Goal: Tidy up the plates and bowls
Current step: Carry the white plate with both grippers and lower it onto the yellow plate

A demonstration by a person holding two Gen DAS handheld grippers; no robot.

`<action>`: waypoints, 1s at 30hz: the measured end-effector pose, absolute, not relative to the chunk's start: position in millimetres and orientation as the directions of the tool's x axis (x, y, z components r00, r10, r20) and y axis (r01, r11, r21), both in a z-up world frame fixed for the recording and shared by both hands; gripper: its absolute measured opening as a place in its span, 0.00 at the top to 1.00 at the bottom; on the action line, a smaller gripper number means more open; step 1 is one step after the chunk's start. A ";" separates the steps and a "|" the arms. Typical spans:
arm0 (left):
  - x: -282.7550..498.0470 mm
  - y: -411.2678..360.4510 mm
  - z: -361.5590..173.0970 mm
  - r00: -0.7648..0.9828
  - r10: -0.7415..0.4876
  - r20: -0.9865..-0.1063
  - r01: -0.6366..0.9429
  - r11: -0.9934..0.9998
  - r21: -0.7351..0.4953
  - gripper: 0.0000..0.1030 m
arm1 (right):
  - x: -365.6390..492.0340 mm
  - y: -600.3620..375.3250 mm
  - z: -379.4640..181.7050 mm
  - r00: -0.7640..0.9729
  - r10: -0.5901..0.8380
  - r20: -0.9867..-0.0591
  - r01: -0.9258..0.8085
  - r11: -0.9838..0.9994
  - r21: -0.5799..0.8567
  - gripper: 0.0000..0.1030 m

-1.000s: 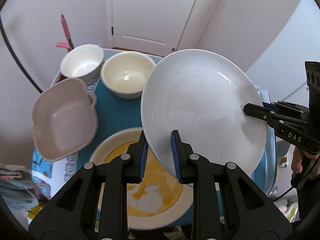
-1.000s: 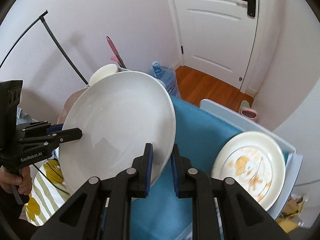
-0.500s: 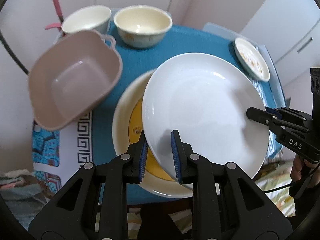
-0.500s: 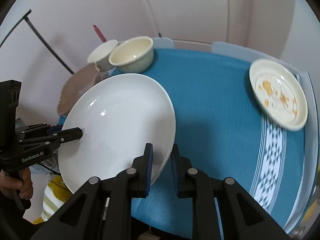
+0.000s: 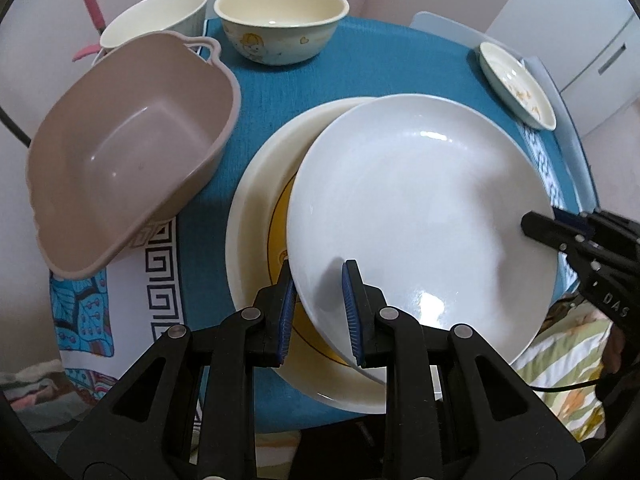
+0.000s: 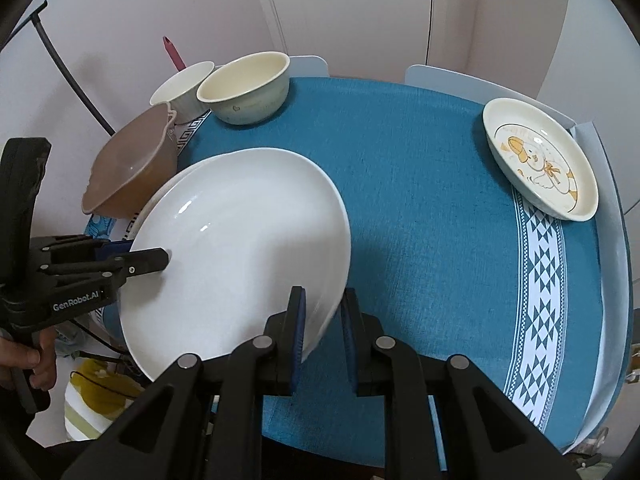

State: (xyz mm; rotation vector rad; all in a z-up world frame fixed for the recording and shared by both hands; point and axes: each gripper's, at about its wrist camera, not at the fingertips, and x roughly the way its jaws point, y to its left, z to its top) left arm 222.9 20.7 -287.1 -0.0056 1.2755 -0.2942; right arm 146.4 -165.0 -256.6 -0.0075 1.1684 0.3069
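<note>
A large plain white plate [image 5: 424, 208] [image 6: 236, 248] hangs tilted just over a bigger cream plate with a yellow picture [image 5: 260, 208], which lies on the blue cloth. My left gripper [image 5: 318, 280] is shut on the white plate's near rim, and it shows at the left of the right wrist view [image 6: 160, 258]. My right gripper [image 6: 322, 300] is shut on the opposite rim, seen at the right edge of the left wrist view [image 5: 528, 228]. Whether the white plate touches the cream one I cannot tell.
A pink-brown square tub [image 5: 124, 152] sits left of the plates. Behind it stand a white bowl [image 5: 156, 16] and a cream bowl [image 5: 280, 20]. A small cream plate with a cartoon [image 6: 540, 160] lies at the table's far right. Blue cloth [image 6: 420, 220] covers the table.
Both grippers have carried the white plate down and over the table, from beside the door to just above the big cream plate. The plate's tilt has flattened.
</note>
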 end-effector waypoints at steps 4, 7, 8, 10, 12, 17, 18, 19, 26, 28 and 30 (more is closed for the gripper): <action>222.3 15.7 -292.4 0.258 -0.175 -0.950 0.228 0.967 -0.116 0.80 | 146.5 -162.5 -256.0 0.355 0.228 -0.907 -0.249 0.958 0.143 0.84; 222.6 9.2 -292.5 0.273 -0.135 -0.952 0.239 0.969 -0.068 0.80 | 146.0 -158.4 -256.8 0.351 0.211 -0.912 -0.266 0.957 0.119 0.84; 222.4 8.2 -292.2 0.279 -0.123 -0.952 0.242 0.969 -0.054 0.80 | 145.9 -157.4 -257.3 0.349 0.208 -0.914 -0.272 0.956 0.113 0.84; 220.4 3.3 -291.6 0.300 -0.080 -0.951 0.256 0.967 -0.001 0.80 | 145.9 -156.7 -258.4 0.342 0.211 -0.916 -0.278 0.954 0.116 0.84; 219.1 0.3 -290.8 0.314 -0.055 -0.948 0.262 0.964 0.030 0.80 | 147.1 -154.0 -259.9 0.338 0.211 -0.917 -0.289 0.951 0.112 0.84; 217.6 -6.9 -288.8 0.320 -0.018 -0.947 0.269 0.960 0.073 0.80 | 147.5 -151.6 -260.4 0.341 0.195 -0.920 -0.303 0.949 0.089 0.84; 217.1 -10.2 -288.2 0.326 -0.004 -0.945 0.273 0.958 0.090 0.80 | 147.4 -152.4 -260.1 0.340 0.195 -0.920 -0.304 0.948 0.089 0.84; 216.2 -12.4 -287.3 0.332 0.009 -0.943 0.276 0.955 0.106 0.80 | 147.3 -152.2 -259.8 0.339 0.194 -0.920 -0.308 0.948 0.086 0.84; 214.7 -23.8 -284.8 0.365 0.066 -0.929 0.283 0.943 0.178 0.80 | 147.2 -147.5 -261.1 0.336 0.177 -0.925 -0.328 0.943 0.062 0.84; 213.7 -26.5 -283.2 0.377 0.085 -0.922 0.283 0.938 0.202 0.80 | 147.2 -147.0 -261.3 0.335 0.174 -0.926 -0.330 0.942 0.058 0.84; 211.3 -27.4 -281.5 0.394 0.122 -0.911 0.276 0.930 0.244 0.80 | 146.7 -146.6 -261.0 0.332 0.182 -0.926 -0.338 0.939 0.063 0.84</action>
